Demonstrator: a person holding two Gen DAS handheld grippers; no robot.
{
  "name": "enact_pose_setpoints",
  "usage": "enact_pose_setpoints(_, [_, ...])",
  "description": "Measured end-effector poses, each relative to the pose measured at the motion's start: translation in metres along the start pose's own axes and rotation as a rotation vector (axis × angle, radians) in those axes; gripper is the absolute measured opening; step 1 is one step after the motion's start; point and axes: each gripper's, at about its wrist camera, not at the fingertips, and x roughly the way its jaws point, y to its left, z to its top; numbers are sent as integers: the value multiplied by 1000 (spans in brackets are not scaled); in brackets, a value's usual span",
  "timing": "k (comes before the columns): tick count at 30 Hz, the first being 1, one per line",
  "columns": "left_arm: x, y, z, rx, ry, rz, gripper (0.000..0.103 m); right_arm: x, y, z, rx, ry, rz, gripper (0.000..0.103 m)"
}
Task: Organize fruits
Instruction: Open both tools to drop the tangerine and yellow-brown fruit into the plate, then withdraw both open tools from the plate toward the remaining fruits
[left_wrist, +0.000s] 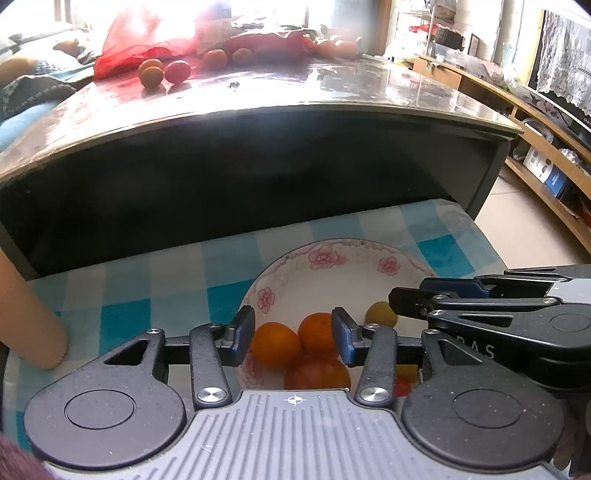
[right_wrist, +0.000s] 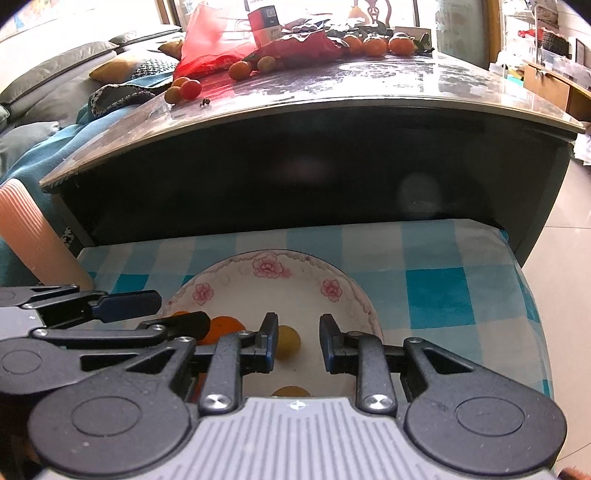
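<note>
Left wrist view: the left gripper (left_wrist: 293, 338) hangs over a white ceramic bowl with pink flower print (left_wrist: 332, 258), which sits on a blue-and-white checked cloth (left_wrist: 147, 295). Its jaws stand apart with no pad pressing on anything. Seen through the gap, low in the bowl, are three round orange mandarins (left_wrist: 275, 345) touching one another. A small yellow-green round fruit (left_wrist: 380, 314) lies at about 3 o'clock from them, just beside the tip of the right gripper (left_wrist: 406, 299), which reaches in from the 3 o'clock edge; whether its jaws are parted cannot be told here. Above, at 12 o'clock, a glossy dark stone-look tabletop (left_wrist: 295, 88) carries a crumpled red plastic bag (left_wrist: 140, 51) and several loose small fruits (left_wrist: 151, 75).

Right wrist view: the right gripper (right_wrist: 298, 343) also hangs over the flowered bowl (right_wrist: 266, 266), jaws slightly apart and empty. The yellow-green fruit (right_wrist: 290, 341) lies in the bowl, seen just beside the left-hand finger, untouched as far as can be told. The left gripper (right_wrist: 177, 310) enters from 9 o'clock, partly covering an orange mandarin (right_wrist: 225, 326). On the tabletop (right_wrist: 332, 85) at 12 o'clock lie the red bag (right_wrist: 210, 44), loose small fruits (right_wrist: 183, 88) and leafy mandarins at the far edge (right_wrist: 375, 46).
</note>
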Motion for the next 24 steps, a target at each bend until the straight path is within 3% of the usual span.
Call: enact_pose_setpoints(24, [-67,4,-25,-3,-34,17,55,-57,39,-16,-41,-20,-13,40])
